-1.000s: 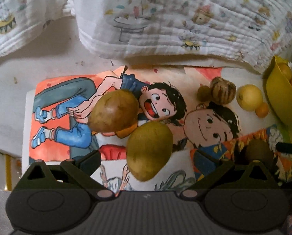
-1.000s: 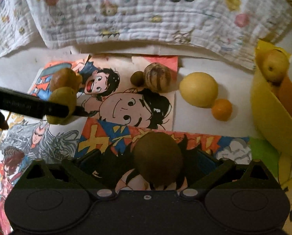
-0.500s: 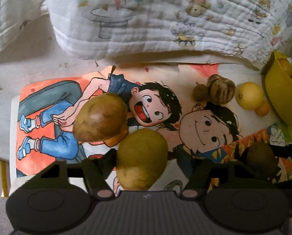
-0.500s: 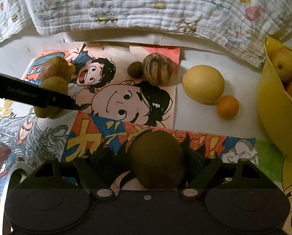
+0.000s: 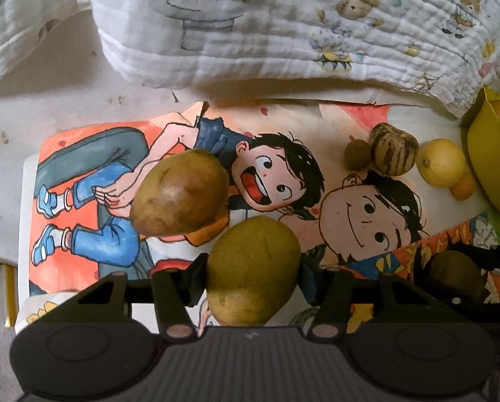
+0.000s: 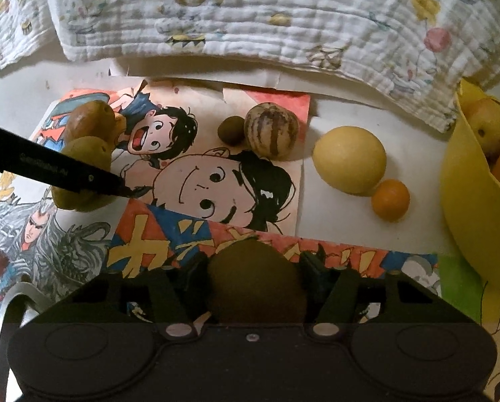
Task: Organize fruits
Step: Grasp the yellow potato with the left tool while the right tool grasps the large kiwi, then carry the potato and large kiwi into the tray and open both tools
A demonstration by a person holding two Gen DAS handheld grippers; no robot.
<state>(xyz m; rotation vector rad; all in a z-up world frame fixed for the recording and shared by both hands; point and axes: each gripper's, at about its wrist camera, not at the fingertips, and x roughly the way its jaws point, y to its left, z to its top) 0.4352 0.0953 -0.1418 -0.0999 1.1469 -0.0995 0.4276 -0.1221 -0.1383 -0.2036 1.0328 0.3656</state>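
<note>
In the left wrist view an olive-green oval fruit (image 5: 253,274) lies between the fingers of my left gripper (image 5: 252,266). The jaws are closing and both pads touch its sides. A browner oval fruit (image 5: 179,194) rests just beyond it on the cartoon paper. In the right wrist view my right gripper (image 6: 255,268) has a fuzzy brown kiwi (image 6: 255,284) between its fingers. Its jaws are closing too, with the pads against the kiwi. Both fruits sit on the paper. The left gripper's finger (image 6: 65,171) crosses the right view at left.
A striped round fruit (image 6: 271,130), a small brown fruit (image 6: 231,129), a yellow citrus (image 6: 350,160) and a small orange (image 6: 390,201) lie farther back. A yellow bowl (image 6: 467,207) at right holds a yellowish fruit (image 6: 491,127). A printed white cloth (image 6: 250,16) covers the back.
Both grippers' jaws have drawn in from wide open onto their fruits. Neither fruit has left the paper, and both views have shifted only slightly.
</note>
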